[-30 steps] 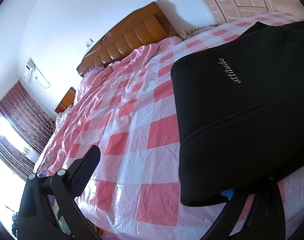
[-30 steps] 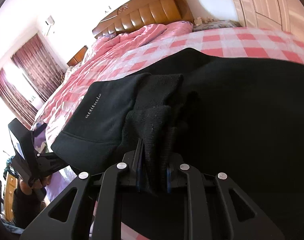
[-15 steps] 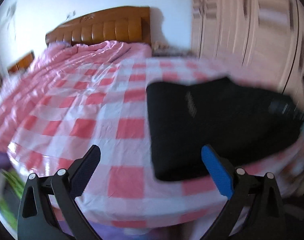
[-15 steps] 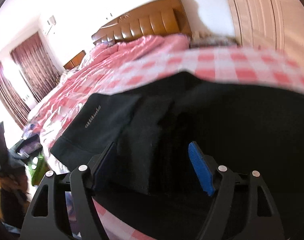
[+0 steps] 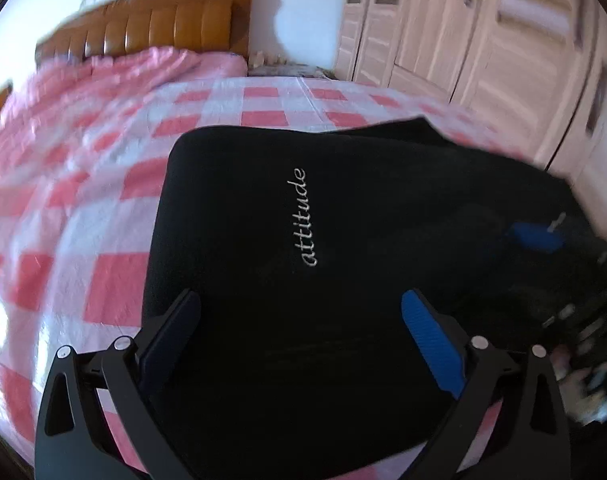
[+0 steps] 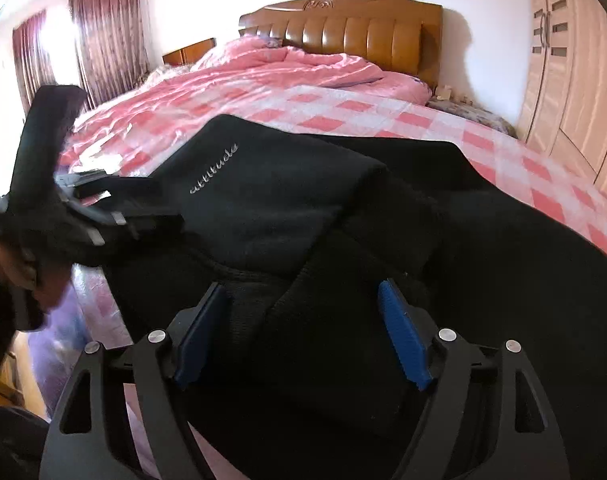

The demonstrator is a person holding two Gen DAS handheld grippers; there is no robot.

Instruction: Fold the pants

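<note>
Black pants [image 5: 303, 220] with white "attitude" lettering lie folded on the pink checked bed [image 5: 103, 208]. My left gripper [image 5: 299, 312] is open, jaws wide apart, hovering just over the near part of the fabric. My right gripper [image 6: 303, 312] is open over the bunched ribbed waistband [image 6: 323, 280], holding nothing. The pants fill the middle of the right wrist view [image 6: 263, 184], and the left gripper [image 6: 115, 216] shows there at the left, over the pants' edge. The right gripper's blue pad [image 5: 535, 236] shows in the left wrist view.
A wooden headboard [image 6: 363, 36] and a rumpled pink quilt [image 6: 263, 76] lie at the far end of the bed. Wardrobe doors [image 5: 483, 48] stand on the right. Curtains [image 6: 103, 36] hang on the left. The bed's near edge [image 6: 99, 308] runs below the pants.
Both grippers let go of the pants and opened. The left gripper swung right and came over the lettered fold. The right gripper drew back slightly from the waistband.
</note>
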